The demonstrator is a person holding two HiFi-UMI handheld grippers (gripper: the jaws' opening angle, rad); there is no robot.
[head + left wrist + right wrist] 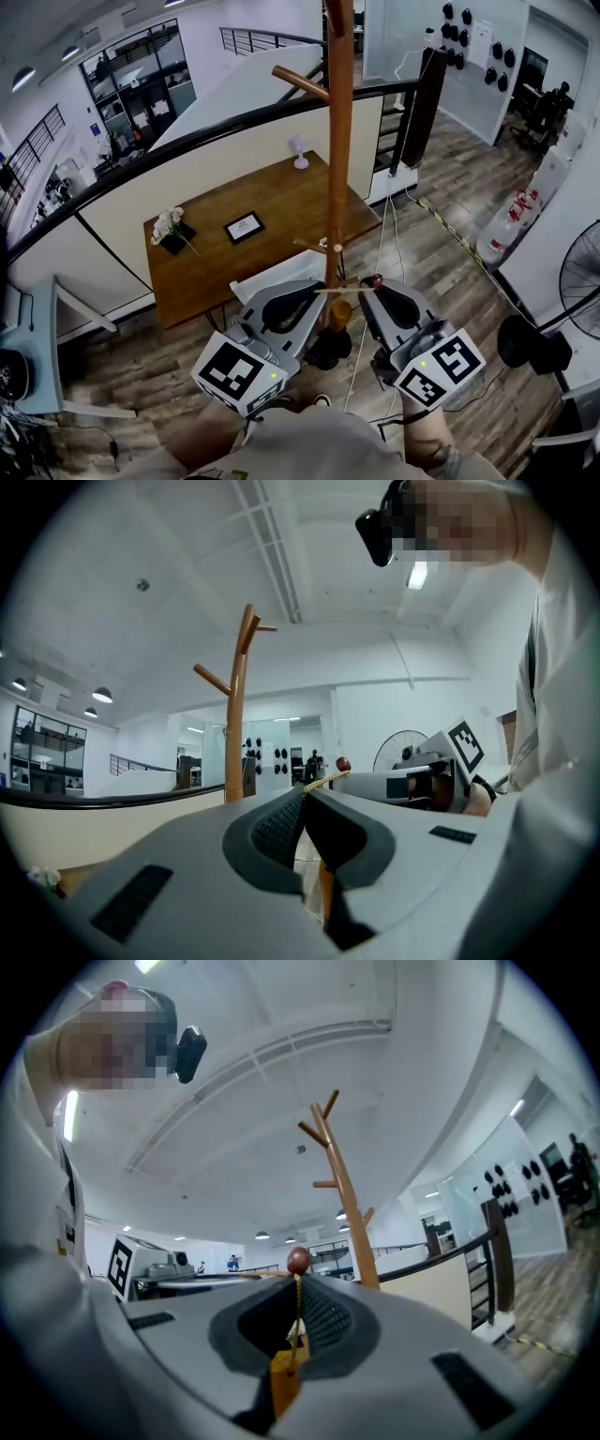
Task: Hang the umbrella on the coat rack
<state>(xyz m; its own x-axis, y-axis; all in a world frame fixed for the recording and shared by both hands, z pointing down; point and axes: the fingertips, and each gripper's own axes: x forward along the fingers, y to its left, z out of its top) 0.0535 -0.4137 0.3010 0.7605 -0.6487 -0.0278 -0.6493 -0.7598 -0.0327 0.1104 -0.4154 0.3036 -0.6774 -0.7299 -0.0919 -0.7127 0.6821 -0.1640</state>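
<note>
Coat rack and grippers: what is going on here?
A person holds a gripper in each hand beside the coat rack. The left gripper and the right gripper are both shut on a cord with a red bead, stretched between them. An orange handle, probably the umbrella's, hangs below it. No peg holds it yet.

My head camera sits high and looks steeply down. The left gripper (305, 298) and right gripper (380, 292) fill the bottom of its frame close up. The coat rack (338, 141) rises toward the lens just beyond them, and the table (281, 202) lies farther off below.

Each gripper camera rides low behind its own jaws, very near them, and tilts up toward the ceiling (187, 592). The left gripper view catches the right gripper at its right side. The right gripper view catches the left gripper's marker cube (122, 1265) at its left. All three views share the coat rack.
</note>
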